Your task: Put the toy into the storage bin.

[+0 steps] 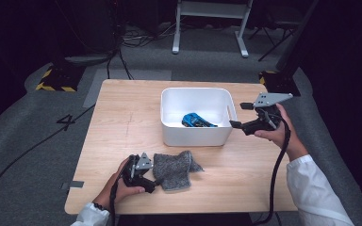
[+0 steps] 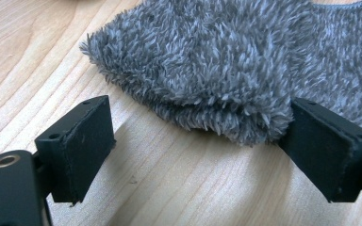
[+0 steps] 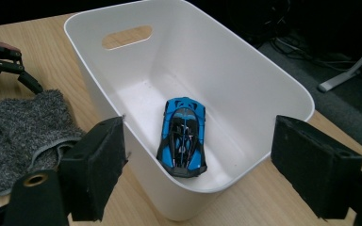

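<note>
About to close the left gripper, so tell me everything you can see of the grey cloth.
The cloth is a grey, fluffy, long-piled piece with a flatter knit-looking part and a stitched edge. It lies crumpled and folded over on the table, near the front edge, in front of the bin and apart from it. The left gripper is open at its near edge; one pad touches the pile, the other stands clear.

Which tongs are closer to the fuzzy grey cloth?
Left. The left tongs sit right at the edge of the fuzzy grey cloth, open, with one jaw touching its fluff. The right tongs hang far off, open, beside the white bin.
</note>
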Demonstrator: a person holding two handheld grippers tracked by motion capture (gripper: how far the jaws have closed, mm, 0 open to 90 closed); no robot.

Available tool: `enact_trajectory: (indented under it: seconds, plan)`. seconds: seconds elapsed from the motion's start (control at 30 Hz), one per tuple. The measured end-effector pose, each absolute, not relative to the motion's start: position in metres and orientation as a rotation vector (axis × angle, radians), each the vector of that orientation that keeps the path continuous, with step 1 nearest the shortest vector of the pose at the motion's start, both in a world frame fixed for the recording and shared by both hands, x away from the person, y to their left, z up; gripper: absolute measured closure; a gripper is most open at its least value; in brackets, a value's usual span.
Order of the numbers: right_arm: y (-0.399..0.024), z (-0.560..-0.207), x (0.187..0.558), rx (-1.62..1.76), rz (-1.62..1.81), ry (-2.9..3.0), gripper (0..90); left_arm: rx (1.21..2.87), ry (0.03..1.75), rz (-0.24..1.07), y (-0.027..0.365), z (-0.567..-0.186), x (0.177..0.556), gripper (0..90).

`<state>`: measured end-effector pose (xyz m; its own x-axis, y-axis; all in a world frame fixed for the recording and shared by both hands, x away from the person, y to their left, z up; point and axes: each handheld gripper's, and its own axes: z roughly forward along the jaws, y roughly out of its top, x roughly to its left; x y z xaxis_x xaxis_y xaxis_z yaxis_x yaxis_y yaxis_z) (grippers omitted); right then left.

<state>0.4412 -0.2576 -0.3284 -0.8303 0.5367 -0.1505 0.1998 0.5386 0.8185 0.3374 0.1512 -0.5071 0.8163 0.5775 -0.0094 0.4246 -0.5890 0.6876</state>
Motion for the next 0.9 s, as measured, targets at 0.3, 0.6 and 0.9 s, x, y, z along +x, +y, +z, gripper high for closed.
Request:
enact_trajectory:
  seconds: [0.3,0.6,0.9]
  plan:
    - [-0.269,-0.332,0.426,0.598,1.222,2.363,19.9,2.289,0.730,0.280,0.151,-0.507,0.338,11.9]
    - [-0.279,-0.341,0.414,0.603,1.196,2.366,19.8,2.289,0.730,0.281,0.151,-0.507,0.338,11.9]
    - [-0.284,-0.357,0.409,0.614,1.154,2.388,19.7,2.288,0.730,0.280,0.151,-0.507,0.338,11.9]
